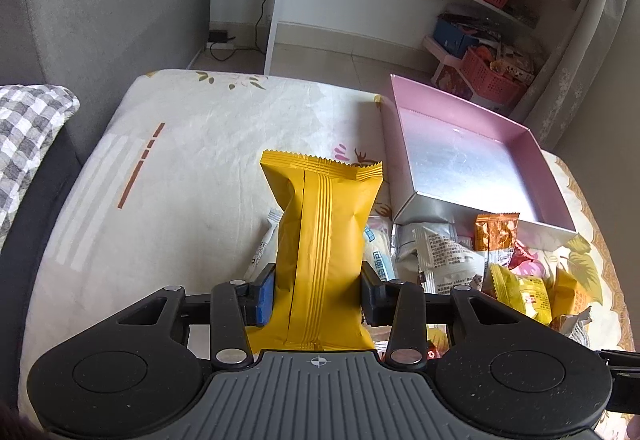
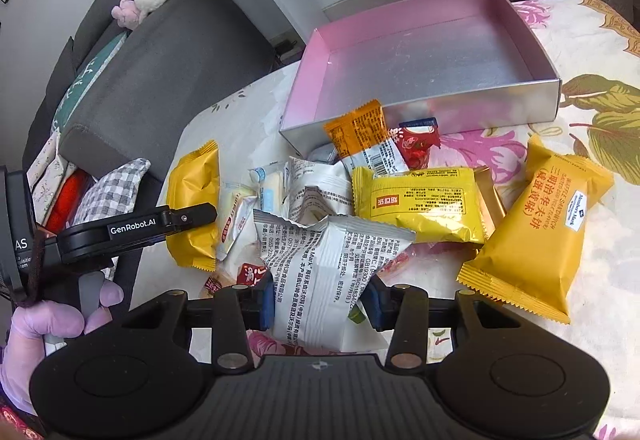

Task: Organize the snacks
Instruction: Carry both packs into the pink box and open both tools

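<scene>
A yellow snack packet [image 1: 324,260] is clamped between the fingers of the left gripper [image 1: 318,294], narrowed onto its lower half, and is held upright above the floral tabletop [image 1: 180,168]. A white snack packet [image 2: 320,280] is pinched likewise by the right gripper [image 2: 320,304]. The pink-lined box [image 1: 472,160] is seen at two o'clock of the yellow packet, with loose snacks [image 2: 420,200] heaped just beside its near wall.

"GenRobot.AI" on the left gripper [image 2: 192,218]; "WAFFLE SANDWICH" on an orange packet [image 2: 536,228].
</scene>
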The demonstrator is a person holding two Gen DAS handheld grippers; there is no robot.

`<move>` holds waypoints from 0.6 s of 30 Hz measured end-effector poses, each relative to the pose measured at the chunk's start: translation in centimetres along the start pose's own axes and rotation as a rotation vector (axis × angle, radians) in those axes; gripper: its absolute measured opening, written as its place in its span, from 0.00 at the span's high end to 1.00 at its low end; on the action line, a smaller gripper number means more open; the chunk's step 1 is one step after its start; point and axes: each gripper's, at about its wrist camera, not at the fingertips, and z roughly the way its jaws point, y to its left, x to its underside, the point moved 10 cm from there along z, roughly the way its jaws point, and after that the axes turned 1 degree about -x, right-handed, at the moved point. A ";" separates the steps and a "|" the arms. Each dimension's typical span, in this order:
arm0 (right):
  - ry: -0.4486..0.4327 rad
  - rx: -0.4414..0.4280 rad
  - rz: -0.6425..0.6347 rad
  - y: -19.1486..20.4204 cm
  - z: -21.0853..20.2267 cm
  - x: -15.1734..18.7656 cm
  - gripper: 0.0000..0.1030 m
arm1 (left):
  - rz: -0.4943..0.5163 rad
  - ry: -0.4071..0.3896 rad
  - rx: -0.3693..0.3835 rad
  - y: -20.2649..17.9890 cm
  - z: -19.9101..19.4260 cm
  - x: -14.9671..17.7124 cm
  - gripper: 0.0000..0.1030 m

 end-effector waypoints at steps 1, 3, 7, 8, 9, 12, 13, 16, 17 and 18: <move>-0.009 -0.005 0.006 -0.1 -0.4 -0.2 0.66 | -0.004 -0.009 0.005 -0.1 -0.3 -0.2 0.63; -0.028 -0.015 0.021 -0.3 -0.9 -0.8 0.66 | -0.014 -0.027 0.017 -0.3 -0.9 -0.6 0.63; -0.088 -0.022 0.056 -0.7 -2.1 -2.8 0.66 | -0.040 -0.064 0.039 -1.0 -1.7 -1.5 0.63; -0.102 -0.023 0.067 -0.7 -2.2 -3.4 0.66 | -0.050 -0.072 0.047 -1.3 -1.8 -1.8 0.63; -0.119 -0.022 0.080 -0.9 -2.3 -4.0 0.66 | -0.059 -0.080 0.054 -1.6 -1.8 -2.1 0.63; -0.168 -0.020 0.123 -1.6 -2.7 -5.9 0.66 | -0.089 -0.107 0.082 -2.9 -1.8 -3.2 0.63; -0.185 -0.015 0.135 -2.0 -2.8 -6.5 0.66 | -0.096 -0.110 0.094 -3.3 -1.7 -3.6 0.63; -0.246 0.009 0.167 -3.3 -2.9 -8.6 0.66 | -0.105 -0.114 0.131 -5.2 -0.8 -4.6 0.63; -0.266 0.013 0.179 -3.8 -2.8 -9.3 0.66 | -0.096 -0.111 0.135 -5.9 -0.3 -5.0 0.63; -0.282 0.014 0.194 -4.2 -2.6 -9.9 0.66 | -0.080 -0.110 0.134 -6.5 0.2 -5.3 0.63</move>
